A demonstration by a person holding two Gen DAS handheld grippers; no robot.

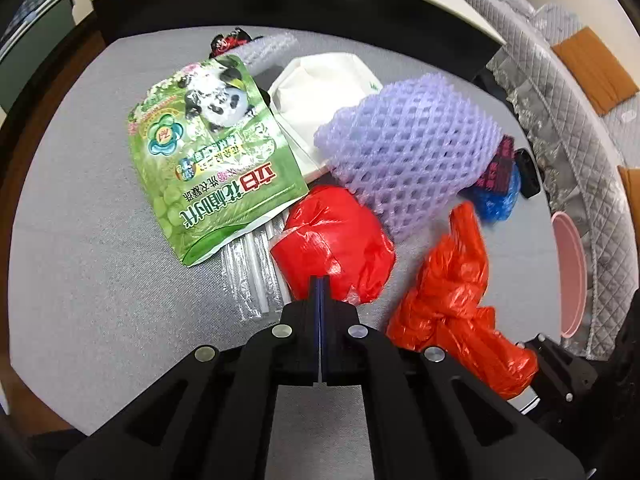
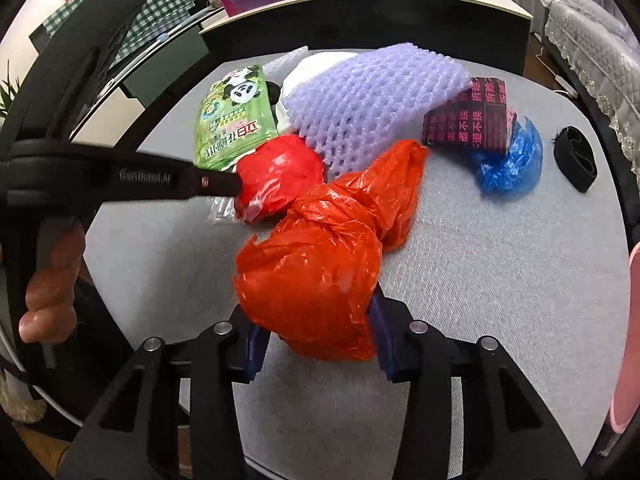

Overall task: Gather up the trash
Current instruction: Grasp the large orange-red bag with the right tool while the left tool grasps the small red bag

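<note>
Orange plastic fills the near view: a knotted orange bag (image 2: pixel 316 264) lies on the grey table (image 2: pixel 500 264), and the right gripper (image 2: pixel 316 340) clamps its bulging end between blue pads, pointing steeply down. Beside it a red bag (image 1: pixel 332 248) sits tight and round; the left gripper (image 1: pixel 320 292) has its jaws fully together at the bag's near edge, seemingly nipping a fold of film, though the pinch is hard to see. A hand (image 2: pixel 52 280) grips that tool's handle. Clear straws (image 1: pixel 256 272) lie under the red bag. Beyond lie a green pouch (image 1: pixel 208 152), purple foam net (image 1: pixel 408 148), white bag (image 1: pixel 320 92), blue bag (image 2: pixel 512 168), dark printed wrapper (image 2: pixel 468 116) and black band (image 2: pixel 576 160). A pink bin (image 1: pixel 572 272) rim shows at the table's edge.
</note>
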